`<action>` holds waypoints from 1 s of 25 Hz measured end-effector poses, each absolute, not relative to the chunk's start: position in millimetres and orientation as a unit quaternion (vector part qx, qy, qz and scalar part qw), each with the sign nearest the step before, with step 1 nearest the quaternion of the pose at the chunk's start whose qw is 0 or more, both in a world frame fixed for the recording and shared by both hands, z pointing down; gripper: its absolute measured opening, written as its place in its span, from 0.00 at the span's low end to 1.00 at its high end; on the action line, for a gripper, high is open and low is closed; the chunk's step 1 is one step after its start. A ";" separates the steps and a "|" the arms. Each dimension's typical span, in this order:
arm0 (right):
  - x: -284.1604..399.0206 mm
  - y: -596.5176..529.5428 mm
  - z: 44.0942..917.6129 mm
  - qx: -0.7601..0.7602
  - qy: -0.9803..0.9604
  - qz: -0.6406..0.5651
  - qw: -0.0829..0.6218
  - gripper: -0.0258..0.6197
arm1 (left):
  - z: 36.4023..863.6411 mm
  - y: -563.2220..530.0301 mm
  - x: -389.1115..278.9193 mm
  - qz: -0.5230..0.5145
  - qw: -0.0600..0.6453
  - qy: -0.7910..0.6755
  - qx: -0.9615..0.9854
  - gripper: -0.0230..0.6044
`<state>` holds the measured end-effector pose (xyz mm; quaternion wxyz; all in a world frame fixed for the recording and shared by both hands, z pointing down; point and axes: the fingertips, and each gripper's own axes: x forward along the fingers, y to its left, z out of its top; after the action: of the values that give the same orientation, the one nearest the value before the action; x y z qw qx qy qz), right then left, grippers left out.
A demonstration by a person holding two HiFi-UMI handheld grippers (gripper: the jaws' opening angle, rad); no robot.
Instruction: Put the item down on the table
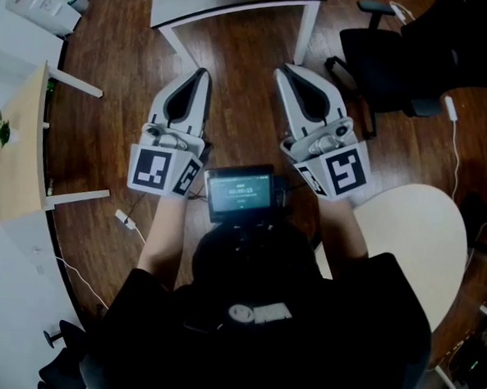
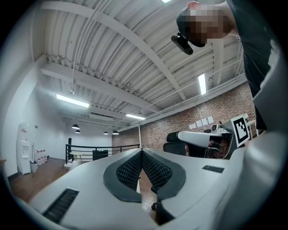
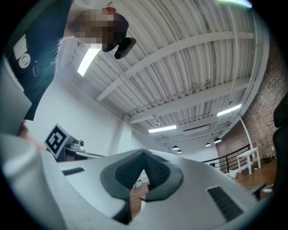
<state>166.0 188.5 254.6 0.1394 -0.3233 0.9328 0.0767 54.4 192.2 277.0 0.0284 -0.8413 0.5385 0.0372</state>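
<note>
In the head view both grippers are held out side by side over a wooden floor. My left gripper (image 1: 203, 72) is shut, its dark pads meeting at the tip (image 2: 141, 151) with nothing between them. My right gripper (image 1: 281, 69) is shut too, and its pads (image 3: 144, 152) touch with nothing held. Each gripper view looks out level across a large room towards the ceiling. The right gripper's body (image 2: 202, 137) shows in the left gripper view. No item to carry shows in any view.
A white table (image 1: 238, 8) stands ahead, and a black office chair (image 1: 400, 59) is at the upper right. A round pale table (image 1: 417, 241) is at my right, a light wooden table (image 1: 20, 155) at my left. A small screen (image 1: 239, 193) hangs at my chest.
</note>
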 end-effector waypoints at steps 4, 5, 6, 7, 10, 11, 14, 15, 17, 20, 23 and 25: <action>167.6 197.7 257.3 -0.321 0.934 0.073 0.138 0.04 | 277.3 201.6 59.8 0.034 0.026 0.539 -0.841 0.03; 166.5 195.6 259.0 -0.322 0.934 0.074 0.135 0.04 | 279.3 198.8 59.2 0.034 0.023 0.539 -0.841 0.03; 165.4 191.1 261.1 -0.323 0.934 0.074 0.131 0.04 | 281.8 194.0 58.5 0.034 0.020 0.538 -0.842 0.03; 164.7 186.1 263.3 -0.326 0.934 0.074 0.127 0.04 | 284.2 189.0 58.1 0.035 0.017 0.538 -0.842 0.03; 156.5 192.5 264.9 -0.333 0.932 0.080 0.118 0.04 | 286.5 194.3 51.4 0.041 0.016 0.532 -0.846 0.03; 146.6 206.4 263.2 -0.336 0.931 0.088 0.115 0.04 | 285.0 207.0 42.0 0.045 0.018 0.529 -0.847 0.03; 119.0 243.7 259.1 -0.345 0.927 0.103 0.107 0.04 | 280.0 241.5 15.1 0.055 0.024 0.524 -0.850 0.03; 117.6 245.5 259.0 -0.348 0.926 0.104 0.105 0.04 | 279.5 243.1 14.0 0.056 0.024 0.522 -0.851 0.03; 119.7 243.2 259.7 -0.354 0.923 0.103 0.107 0.04 | 280.3 240.7 16.9 0.057 0.024 0.520 -0.852 0.03; 120.2 243.2 260.0 -0.360 0.921 0.101 0.109 0.04 | 280.2 239.5 19.9 0.059 0.025 0.517 -0.853 0.03; 118.9 243.9 257.9 -0.363 0.920 0.105 0.108 0.04 | 278.5 238.4 22.8 0.063 0.025 0.512 -0.856 0.03; 118.9 244.6 258.2 -0.364 0.919 0.106 0.107 0.04 | 279.5 238.6 24.7 0.066 0.024 0.509 -0.858 0.03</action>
<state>118.9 244.6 258.2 0.1070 -0.3638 0.9192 0.1064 24.7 238.6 279.5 0.0242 -0.8579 0.5090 0.0655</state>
